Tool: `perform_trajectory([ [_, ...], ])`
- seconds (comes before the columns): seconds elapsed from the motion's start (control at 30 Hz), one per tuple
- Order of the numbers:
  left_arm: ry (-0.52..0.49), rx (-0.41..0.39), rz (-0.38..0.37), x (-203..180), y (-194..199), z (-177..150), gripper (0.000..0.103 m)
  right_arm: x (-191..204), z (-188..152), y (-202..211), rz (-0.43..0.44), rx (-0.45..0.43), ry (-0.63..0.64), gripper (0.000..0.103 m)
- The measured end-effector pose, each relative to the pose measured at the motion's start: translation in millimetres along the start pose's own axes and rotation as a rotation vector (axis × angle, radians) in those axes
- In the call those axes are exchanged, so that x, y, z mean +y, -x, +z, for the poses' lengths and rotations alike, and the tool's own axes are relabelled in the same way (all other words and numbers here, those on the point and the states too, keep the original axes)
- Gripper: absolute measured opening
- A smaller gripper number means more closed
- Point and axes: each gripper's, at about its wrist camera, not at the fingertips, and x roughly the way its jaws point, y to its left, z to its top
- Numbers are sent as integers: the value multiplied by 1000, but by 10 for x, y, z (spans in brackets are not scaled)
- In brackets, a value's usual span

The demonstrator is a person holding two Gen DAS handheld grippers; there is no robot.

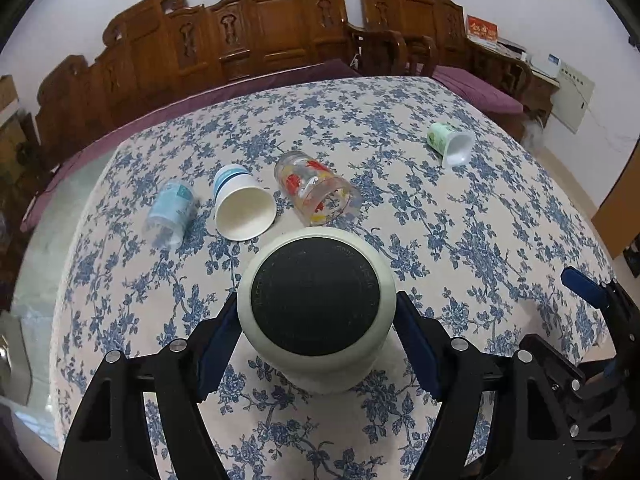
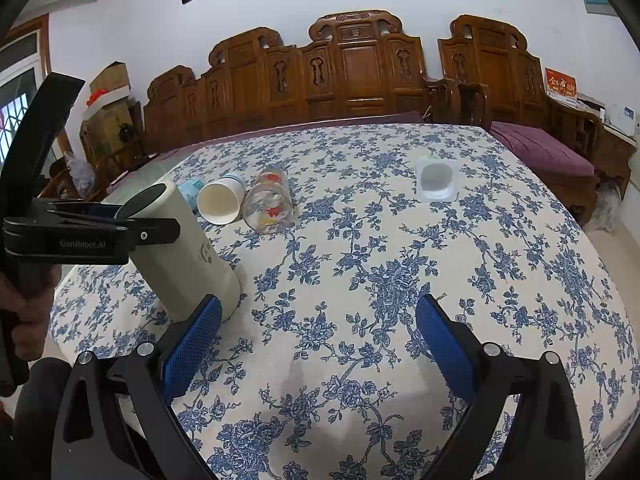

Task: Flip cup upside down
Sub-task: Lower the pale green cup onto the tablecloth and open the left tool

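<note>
A cream tumbler cup [image 1: 316, 344] stands upside down on the floral tablecloth, its black base [image 1: 315, 296] facing up. My left gripper [image 1: 316, 340] is shut on it, blue pads pressing both sides. In the right wrist view the same cup [image 2: 180, 256] stands at the left, tilted a little, with the left gripper [image 2: 120, 232] clamped near its top. My right gripper [image 2: 318, 340] is open and empty, low over the cloth to the right of the cup.
Several cups lie on their sides farther back: a clear plastic one [image 1: 170, 214], a white paper one [image 1: 242, 208], a painted glass [image 1: 316, 194] and a green-and-white one [image 1: 452, 144]. Carved wooden benches [image 1: 256, 32] stand behind the table [image 1: 500, 240].
</note>
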Motion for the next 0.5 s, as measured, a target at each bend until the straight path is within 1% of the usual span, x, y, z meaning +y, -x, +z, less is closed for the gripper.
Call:
perform_trajectory([
  [0.13,43,-18,-31,65,77,-65,72,0,3,2,1,1,-1,98],
  [0.2,63,-25,-37,95,119,-120,74,6,-2,0,0,1,1,98],
  [0.37,114,-51,-57,185,272,-363,77,10,-3,-5,0,1,2,98],
  [0.5,129,-73,-53,237,387,-518,83,26,-7,-6,-1,3,5,98],
])
